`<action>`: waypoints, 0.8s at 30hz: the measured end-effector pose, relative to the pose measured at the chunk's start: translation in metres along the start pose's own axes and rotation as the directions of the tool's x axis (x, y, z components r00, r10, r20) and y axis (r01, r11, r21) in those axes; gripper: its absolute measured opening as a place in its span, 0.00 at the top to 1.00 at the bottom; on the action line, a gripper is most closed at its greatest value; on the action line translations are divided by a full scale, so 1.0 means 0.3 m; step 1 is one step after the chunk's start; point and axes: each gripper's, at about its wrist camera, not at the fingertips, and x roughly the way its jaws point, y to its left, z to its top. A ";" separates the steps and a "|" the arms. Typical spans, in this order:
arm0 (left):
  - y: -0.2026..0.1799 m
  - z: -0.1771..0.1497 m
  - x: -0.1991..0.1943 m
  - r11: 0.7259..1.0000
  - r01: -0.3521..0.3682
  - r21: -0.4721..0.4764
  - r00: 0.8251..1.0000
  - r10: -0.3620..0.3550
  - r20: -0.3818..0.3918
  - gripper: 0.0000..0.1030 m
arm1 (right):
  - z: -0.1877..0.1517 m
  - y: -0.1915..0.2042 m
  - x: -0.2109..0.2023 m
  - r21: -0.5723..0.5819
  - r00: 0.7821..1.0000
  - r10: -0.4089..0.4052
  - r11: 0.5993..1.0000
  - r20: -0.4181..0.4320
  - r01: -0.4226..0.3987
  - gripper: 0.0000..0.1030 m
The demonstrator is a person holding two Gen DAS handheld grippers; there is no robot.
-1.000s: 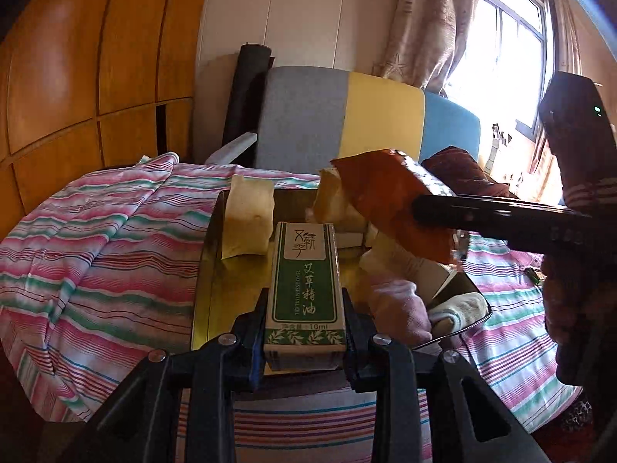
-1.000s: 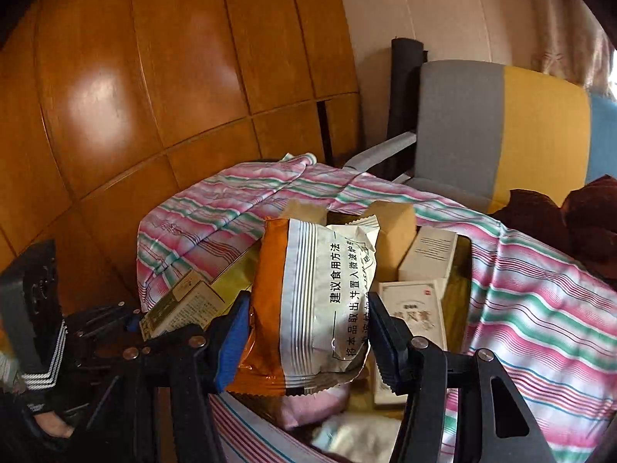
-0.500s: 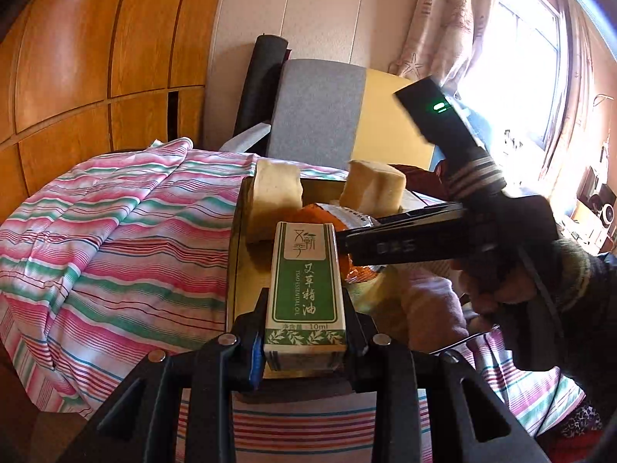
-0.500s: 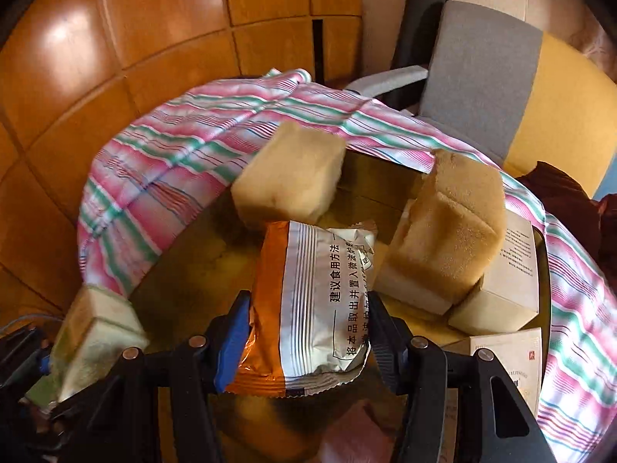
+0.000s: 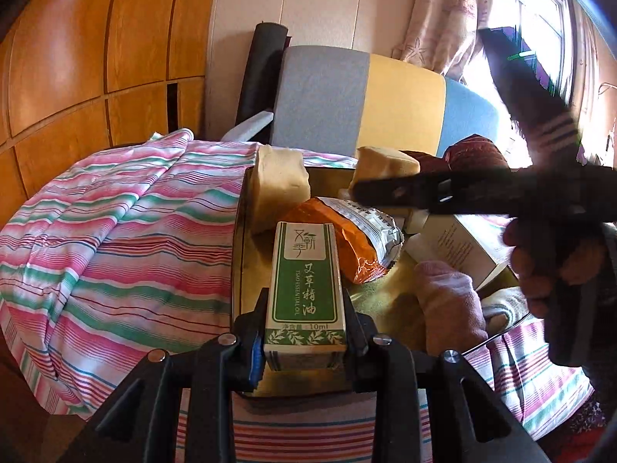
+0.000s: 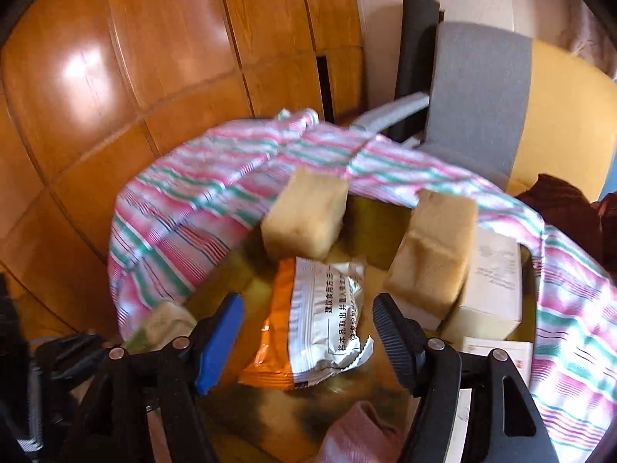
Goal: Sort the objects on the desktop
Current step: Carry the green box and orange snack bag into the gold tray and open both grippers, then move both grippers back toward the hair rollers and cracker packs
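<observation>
Over a striped cloth (image 5: 115, 239), the left gripper (image 5: 304, 341) clamps a green box (image 5: 304, 285), while the right gripper (image 6: 308, 332) gapes above an orange packet (image 6: 308, 316).

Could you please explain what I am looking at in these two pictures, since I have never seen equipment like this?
There is no robot here: a person carries a hand-held gripper in each hand, and each gripper has a wide-angle camera looking forward along its jaws.

The left camera's picture shows the left gripper, its jaws shut on a green and white essential oil box. The dark shape at the right of that picture is the other tool.

The right camera's picture shows the right gripper with its jaws open, apart from the orange and silver packet lying on the gold tray.

Also on the tray are two tan sponge-like blocks, white boxes and a pink sock. The tray sits on a striped cloth.
</observation>
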 end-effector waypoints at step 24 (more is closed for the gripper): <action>0.040 0.173 0.206 0.990 -0.088 -0.107 0.987 0.072 -0.144 0.61 | -0.398 -0.268 -0.466 0.280 0.967 -0.173 0.953 0.187 0.117 0.23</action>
